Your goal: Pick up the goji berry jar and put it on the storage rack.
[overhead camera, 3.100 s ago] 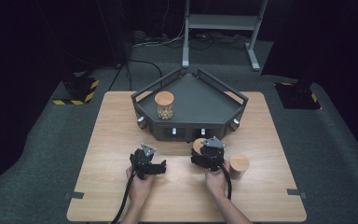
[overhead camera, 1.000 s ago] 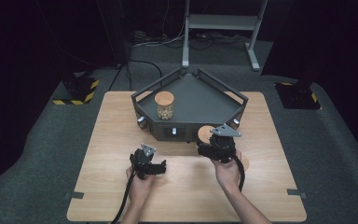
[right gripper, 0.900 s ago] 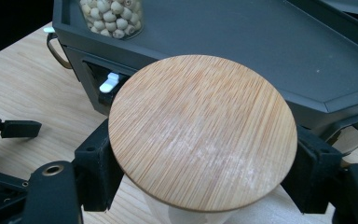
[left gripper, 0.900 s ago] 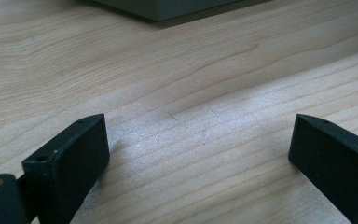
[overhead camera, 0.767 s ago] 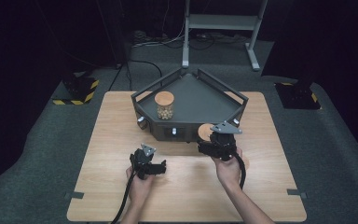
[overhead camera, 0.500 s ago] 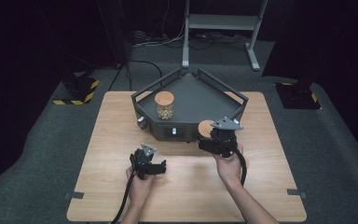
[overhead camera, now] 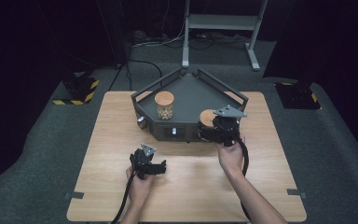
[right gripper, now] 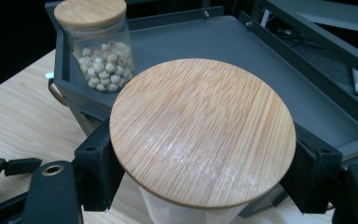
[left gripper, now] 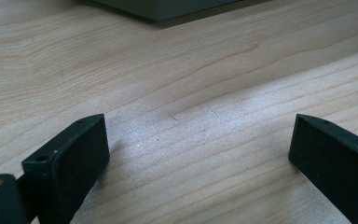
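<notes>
My right gripper (overhead camera: 208,122) (right gripper: 200,163) is shut on a glass jar with a round bamboo lid (right gripper: 202,130) (overhead camera: 207,117), held in the air at the front right rim of the dark grey tray (overhead camera: 191,95) (right gripper: 242,51). A second jar (overhead camera: 164,105) (right gripper: 98,46), filled with pale round seeds and capped with a bamboo lid, stands upright in the tray's left part. My left gripper (overhead camera: 161,167) (left gripper: 198,149) rests low on the wooden table (overhead camera: 186,168) in front of the tray, open, with bare wood between its fingers (left gripper: 70,158).
The tray has raised walls and a front panel with knobs (overhead camera: 142,122). A metal stand (overhead camera: 219,23) rises behind the table. Yellow-black striped blocks (overhead camera: 77,93) lie on the floor at the left. The left gripper (right gripper: 9,168) shows low at the right gripper view's left edge.
My right gripper has lifted the jar from the table's right side and carried it forward to the tray's front right rim. The left gripper has stayed still.
</notes>
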The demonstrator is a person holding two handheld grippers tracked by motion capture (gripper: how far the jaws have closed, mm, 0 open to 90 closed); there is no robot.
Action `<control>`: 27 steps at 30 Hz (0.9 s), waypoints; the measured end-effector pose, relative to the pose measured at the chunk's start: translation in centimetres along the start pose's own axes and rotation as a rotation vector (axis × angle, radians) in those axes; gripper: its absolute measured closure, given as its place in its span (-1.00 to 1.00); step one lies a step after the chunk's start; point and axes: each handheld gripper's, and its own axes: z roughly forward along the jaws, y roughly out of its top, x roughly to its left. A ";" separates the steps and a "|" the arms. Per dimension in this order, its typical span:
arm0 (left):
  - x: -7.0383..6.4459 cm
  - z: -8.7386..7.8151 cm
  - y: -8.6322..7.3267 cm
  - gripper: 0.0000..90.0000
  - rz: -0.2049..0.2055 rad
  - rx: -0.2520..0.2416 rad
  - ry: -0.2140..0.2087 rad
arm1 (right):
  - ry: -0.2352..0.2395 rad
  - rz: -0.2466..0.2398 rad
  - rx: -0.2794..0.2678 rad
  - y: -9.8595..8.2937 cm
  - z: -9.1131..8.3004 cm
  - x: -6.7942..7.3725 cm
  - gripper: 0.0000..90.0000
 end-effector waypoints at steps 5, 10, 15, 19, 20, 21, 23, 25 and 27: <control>0.0 0.0 0.0 -0.89 0.000 0.001 0.000 | 0.006 0.015 0.002 0.6 0.5 -0.2 -0.43; 0.0 0.0 0.0 -0.89 0.000 0.000 0.000 | -0.002 0.011 0.003 1.1 0.9 -0.3 -0.43; 0.0 0.0 0.0 -0.89 -0.001 0.000 -0.001 | 0.005 0.002 0.006 1.9 1.2 -0.3 -0.43; 0.0 0.0 0.0 -0.89 -0.001 0.000 -0.001 | 0.012 -0.004 0.012 2.3 1.4 -0.3 -0.43; 0.0 0.0 0.0 -0.89 -0.001 -0.001 -0.001 | 0.014 -0.003 0.011 2.4 1.5 -0.3 -0.43; 0.0 0.0 0.0 -0.89 -0.001 -0.001 0.000 | 0.015 -0.002 0.008 2.5 1.5 -0.3 -0.43; 0.0 0.0 0.0 -0.89 0.001 -0.001 0.000 | 0.016 0.003 0.006 2.7 1.6 -0.3 -0.43; 0.0 0.0 0.0 -0.89 0.002 0.001 -0.001 | 0.014 0.002 0.006 2.8 1.7 -0.3 -0.43; 0.0 0.0 0.0 -0.89 0.002 0.001 -0.001 | 0.013 0.003 0.006 3.0 1.8 -0.2 -0.43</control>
